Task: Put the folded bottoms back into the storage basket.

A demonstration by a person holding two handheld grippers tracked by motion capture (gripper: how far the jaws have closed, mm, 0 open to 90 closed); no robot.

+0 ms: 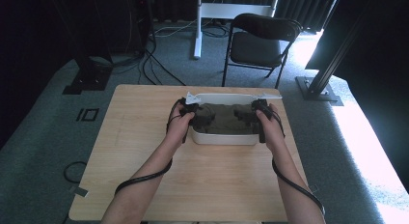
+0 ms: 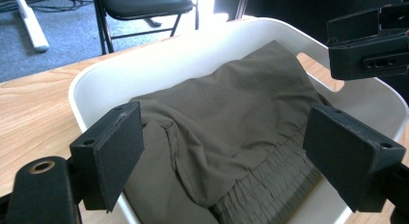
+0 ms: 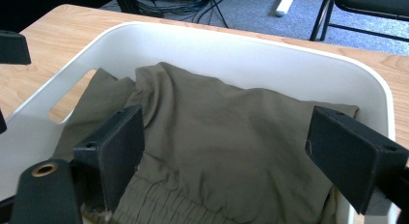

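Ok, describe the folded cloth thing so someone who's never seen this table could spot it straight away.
On the wooden table, near its far edge, sits a white tub with cut-out handles. The olive-green garment lies folded inside it, between the open left gripper and right gripper. Its gathered elastic waistband and drab colour set it apart from the tub's white walls.

Olive-green garment (image 2: 231,118) in a white tub (image 2: 144,64), on a pale wood-grain table (image 1: 144,185); black chair (image 1: 258,40).

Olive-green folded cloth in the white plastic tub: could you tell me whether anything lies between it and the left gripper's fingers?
Nothing visible does: the olive-green folded cloth lies uncovered in the white plastic tub, under the open left gripper.
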